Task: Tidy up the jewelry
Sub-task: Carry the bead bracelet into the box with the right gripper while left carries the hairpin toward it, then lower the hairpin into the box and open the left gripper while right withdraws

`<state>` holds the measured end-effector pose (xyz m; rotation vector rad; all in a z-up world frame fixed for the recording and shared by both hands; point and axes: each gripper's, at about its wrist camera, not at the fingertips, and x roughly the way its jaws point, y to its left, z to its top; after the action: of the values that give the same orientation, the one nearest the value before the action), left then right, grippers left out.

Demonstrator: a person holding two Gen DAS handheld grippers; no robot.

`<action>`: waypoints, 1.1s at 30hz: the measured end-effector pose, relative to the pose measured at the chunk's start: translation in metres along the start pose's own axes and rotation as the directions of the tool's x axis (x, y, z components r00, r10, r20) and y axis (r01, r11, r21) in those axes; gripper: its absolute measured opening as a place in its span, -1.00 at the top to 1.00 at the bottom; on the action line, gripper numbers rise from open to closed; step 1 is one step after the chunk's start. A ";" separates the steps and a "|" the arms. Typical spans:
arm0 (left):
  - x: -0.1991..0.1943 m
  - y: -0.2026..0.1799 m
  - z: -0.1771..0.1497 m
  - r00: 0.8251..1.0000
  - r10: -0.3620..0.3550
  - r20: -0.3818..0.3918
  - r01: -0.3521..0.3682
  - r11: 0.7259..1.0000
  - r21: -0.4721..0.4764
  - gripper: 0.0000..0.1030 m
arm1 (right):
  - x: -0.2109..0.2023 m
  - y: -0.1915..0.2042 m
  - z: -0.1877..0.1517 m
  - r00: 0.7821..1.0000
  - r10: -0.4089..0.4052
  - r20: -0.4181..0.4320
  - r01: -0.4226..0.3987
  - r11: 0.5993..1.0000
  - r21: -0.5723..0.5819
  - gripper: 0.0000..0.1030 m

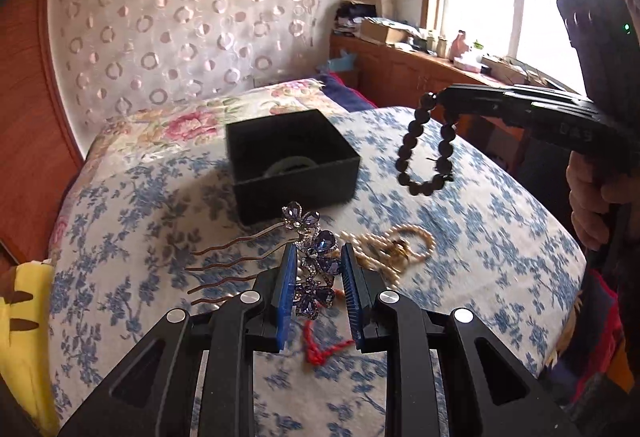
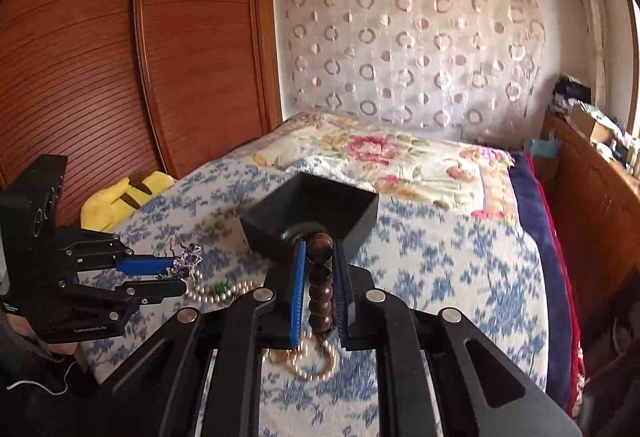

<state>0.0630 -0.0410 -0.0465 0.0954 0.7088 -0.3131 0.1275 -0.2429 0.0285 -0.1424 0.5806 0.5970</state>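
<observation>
- Nearest the left wrist camera, the left gripper [image 1: 318, 257] has its blue pads clenched on a purple flower hair comb [image 1: 308, 261]; the lowest flower sits deep between the fingers and is partly hidden by them, while the wavy brown teeth stick out to the left.
- From the right wrist view the same comb [image 2: 186, 263] is small and blurred at the tip of the left gripper [image 2: 176, 273], so only a purple sparkle can be made out.
- Right gripper [image 2: 318, 249] is closed on a dark beaded bracelet [image 2: 320, 285]; only one run of brown beads shows between the pads, the rest being out of sight below.
- From the left wrist view the bracelet [image 1: 426, 145] hangs as a full loop from the right gripper [image 1: 434, 99], in the air just right of the black box [image 1: 294, 161].
- That box lies open on the blue floral bedspread [image 1: 480, 221]; a dim ring shape lies inside, too dark to identify.
- Pearl necklace [image 1: 394, 245] lies on the bedspread behind the left fingers, partly covered by them.
- Red cord [image 1: 320, 349] lies under the left gripper, its ends cut off by the fingers.
- Something small and green [image 2: 219, 287] sits among the pearls [image 2: 224, 293], too blurred to name.
</observation>
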 end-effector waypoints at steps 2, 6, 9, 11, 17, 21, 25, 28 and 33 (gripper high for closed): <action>0.000 0.006 0.002 1.000 0.007 0.005 -0.007 1.000 -0.010 0.59 | 0.005 0.001 0.010 1.000 0.002 0.004 -0.002 1.000 -0.010 0.71; -0.001 0.018 0.007 1.000 0.022 0.014 -0.022 0.999 -0.032 0.59 | 0.016 0.005 0.031 1.000 0.004 0.021 -0.004 0.999 -0.034 0.71; -0.001 0.025 0.011 0.999 0.031 0.019 -0.030 0.999 -0.043 0.59 | 0.027 0.006 0.047 0.999 0.003 0.032 -0.002 0.999 -0.044 0.71; -0.001 0.030 0.015 0.999 0.040 0.026 -0.039 0.998 -0.047 0.59 | 0.037 0.008 0.055 1.000 -0.002 0.031 0.003 0.999 -0.051 0.71; 0.002 0.039 0.024 0.998 0.056 0.036 -0.054 0.997 -0.052 0.59 | 0.086 0.007 0.070 0.999 -0.042 -0.030 0.040 0.997 -0.068 0.71; 0.005 0.041 0.031 0.997 0.059 0.041 -0.057 0.997 -0.048 0.59 | 0.113 0.001 0.069 0.995 -0.077 -0.068 0.073 0.995 -0.062 0.71; 0.010 0.041 0.039 0.998 0.054 0.043 -0.053 0.998 -0.043 0.59 | 0.129 -0.010 0.066 0.991 -0.073 -0.112 0.072 0.997 -0.013 0.59; 0.017 0.042 0.046 0.998 0.046 0.035 -0.045 0.998 -0.041 0.59 | 0.124 -0.018 0.063 0.993 -0.072 -0.092 0.075 0.997 0.022 0.25; 0.031 0.040 0.061 0.999 0.038 0.025 -0.037 0.999 -0.037 0.59 | 0.111 -0.033 0.052 0.992 -0.084 -0.089 0.087 0.996 0.029 0.25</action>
<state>0.1360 -0.0221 -0.0212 0.0692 0.6862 -0.2651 0.2455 -0.2012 0.0094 -0.1622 0.6654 0.4994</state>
